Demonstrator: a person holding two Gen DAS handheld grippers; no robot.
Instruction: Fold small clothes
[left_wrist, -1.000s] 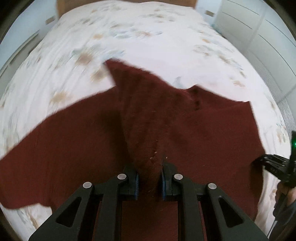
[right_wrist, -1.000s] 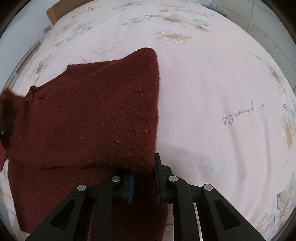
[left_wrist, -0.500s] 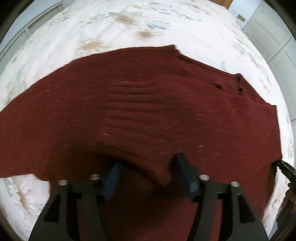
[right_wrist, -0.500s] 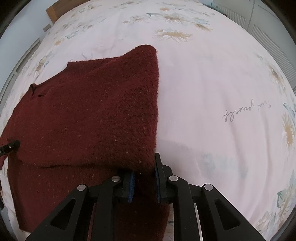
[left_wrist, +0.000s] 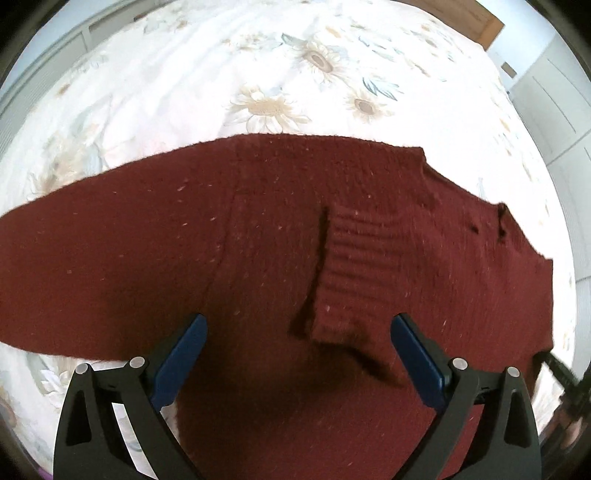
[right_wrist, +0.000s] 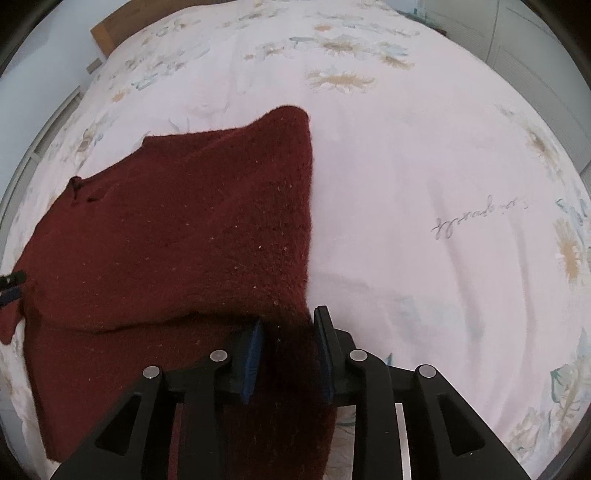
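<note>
Left wrist: floral bedsheet (left_wrist: 314, 74) under maroon sweater (left_wrist: 258, 240).

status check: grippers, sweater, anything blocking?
Left gripper open, jaws just widened, cuff dropped. Right gripper easing open, sweater edge between pads. Sleeve folded in; bedsheet unobstructed.

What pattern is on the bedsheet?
Pale bedsheet with a sunflower print, clearest in the left wrist view.

Dark red knit sweater (left_wrist: 258, 258) lies partly folded, sleeve across body.
</note>
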